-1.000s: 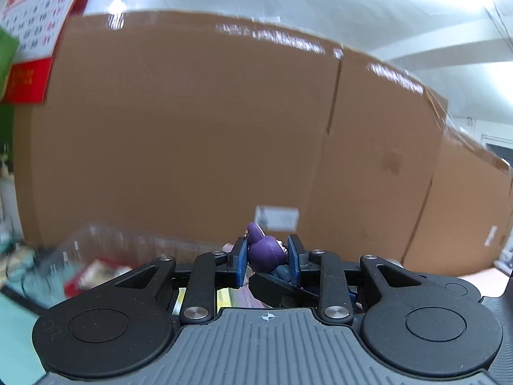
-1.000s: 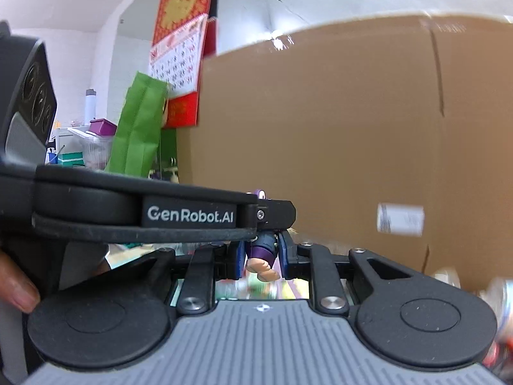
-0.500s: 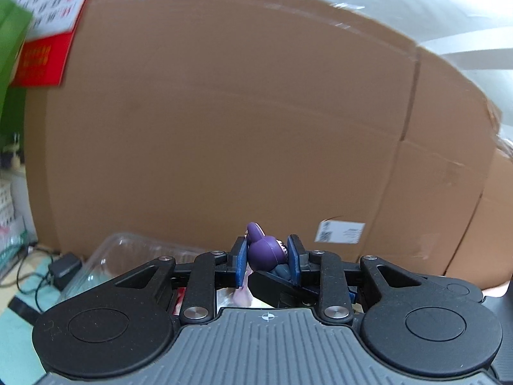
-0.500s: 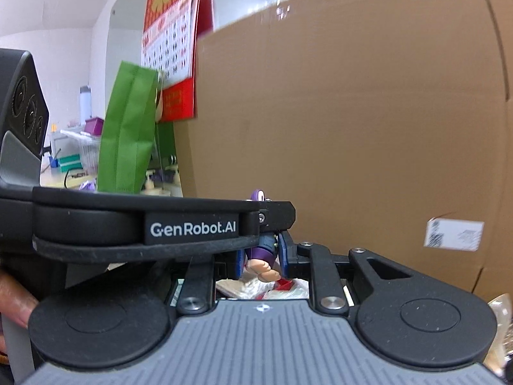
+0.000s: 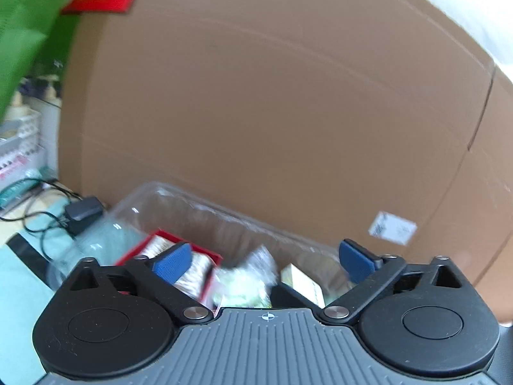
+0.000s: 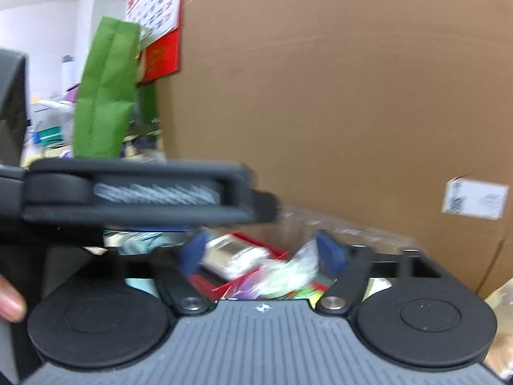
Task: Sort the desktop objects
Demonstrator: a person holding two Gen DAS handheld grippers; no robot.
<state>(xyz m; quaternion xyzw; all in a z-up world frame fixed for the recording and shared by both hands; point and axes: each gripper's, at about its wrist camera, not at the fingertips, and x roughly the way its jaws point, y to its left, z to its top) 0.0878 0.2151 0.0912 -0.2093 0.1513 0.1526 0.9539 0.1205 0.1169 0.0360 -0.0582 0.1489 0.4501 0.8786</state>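
Clear plastic tray [image 5: 179,205] is the landmark: both grippers hover just over it, the left gripper [image 5: 267,258] and right gripper [image 6: 261,252] opening with nothing between their fingers. A red box [image 5: 166,256] and wrapped packets lie inside. Likely the drop step; next, draw back clear.

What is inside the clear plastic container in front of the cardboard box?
Inside the clear container: a red box of pale packets, a crinkly clear wrapper and a small pale carton. The gripper bodies cover the container's near part and floor.
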